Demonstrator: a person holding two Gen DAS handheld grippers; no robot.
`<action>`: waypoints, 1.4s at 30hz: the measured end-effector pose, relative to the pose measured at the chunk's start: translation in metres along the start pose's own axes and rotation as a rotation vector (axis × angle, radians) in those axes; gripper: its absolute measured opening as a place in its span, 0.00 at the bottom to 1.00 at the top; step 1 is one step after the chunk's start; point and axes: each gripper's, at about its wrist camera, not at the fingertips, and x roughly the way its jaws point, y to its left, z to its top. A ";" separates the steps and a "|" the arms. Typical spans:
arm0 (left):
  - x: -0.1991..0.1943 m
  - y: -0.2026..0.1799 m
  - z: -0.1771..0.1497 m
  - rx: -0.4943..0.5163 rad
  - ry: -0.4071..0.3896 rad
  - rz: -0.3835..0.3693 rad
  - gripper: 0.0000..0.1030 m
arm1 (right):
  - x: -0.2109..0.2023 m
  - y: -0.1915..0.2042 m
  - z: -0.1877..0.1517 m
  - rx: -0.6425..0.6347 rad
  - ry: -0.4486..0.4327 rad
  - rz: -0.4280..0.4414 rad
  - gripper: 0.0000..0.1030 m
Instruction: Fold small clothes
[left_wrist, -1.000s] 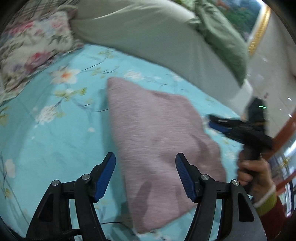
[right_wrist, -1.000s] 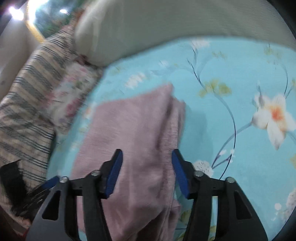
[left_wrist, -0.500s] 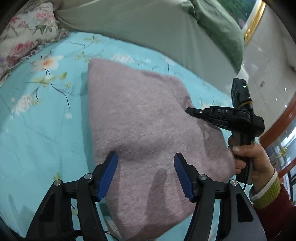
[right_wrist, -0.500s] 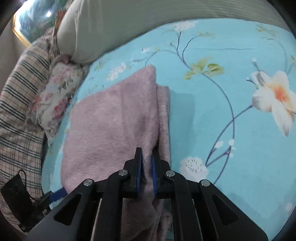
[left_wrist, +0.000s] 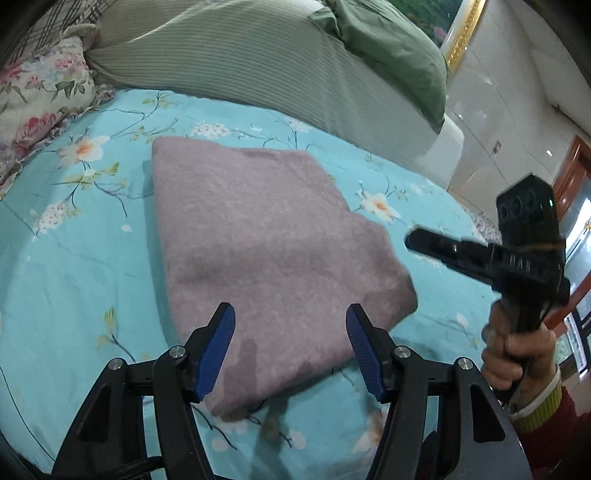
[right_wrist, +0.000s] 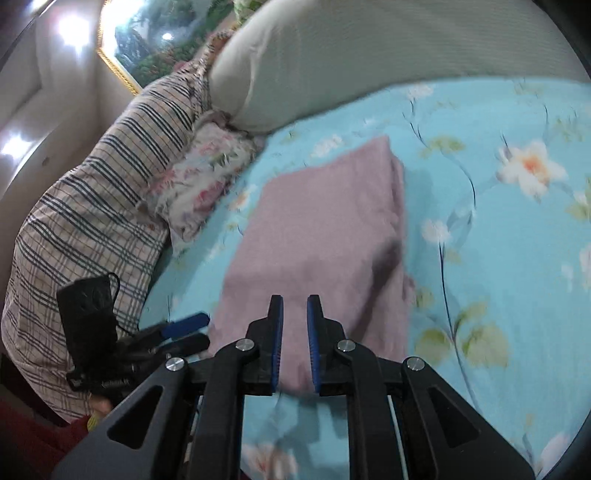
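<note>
The folded mauve garment (left_wrist: 266, 251) lies flat on the turquoise floral bed sheet (left_wrist: 74, 266), below the pillows at 12 o'clock. The left gripper (left_wrist: 291, 332) hovers over its near edge, jaws spread wide and empty, likely ready to grasp. The right gripper (right_wrist: 294, 332) sits at the garment's 3 o'clock, jaws nearly together, gripping nothing.
</note>
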 end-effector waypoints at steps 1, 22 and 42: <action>0.002 0.000 -0.003 -0.004 0.007 -0.002 0.61 | 0.007 -0.001 -0.005 -0.008 0.037 0.013 0.14; 0.019 -0.010 -0.041 0.016 0.049 0.127 0.49 | 0.048 -0.023 -0.023 0.015 0.045 -0.319 0.02; -0.001 -0.009 -0.061 -0.046 0.033 0.152 0.54 | 0.009 -0.005 -0.046 0.012 -0.053 -0.253 0.03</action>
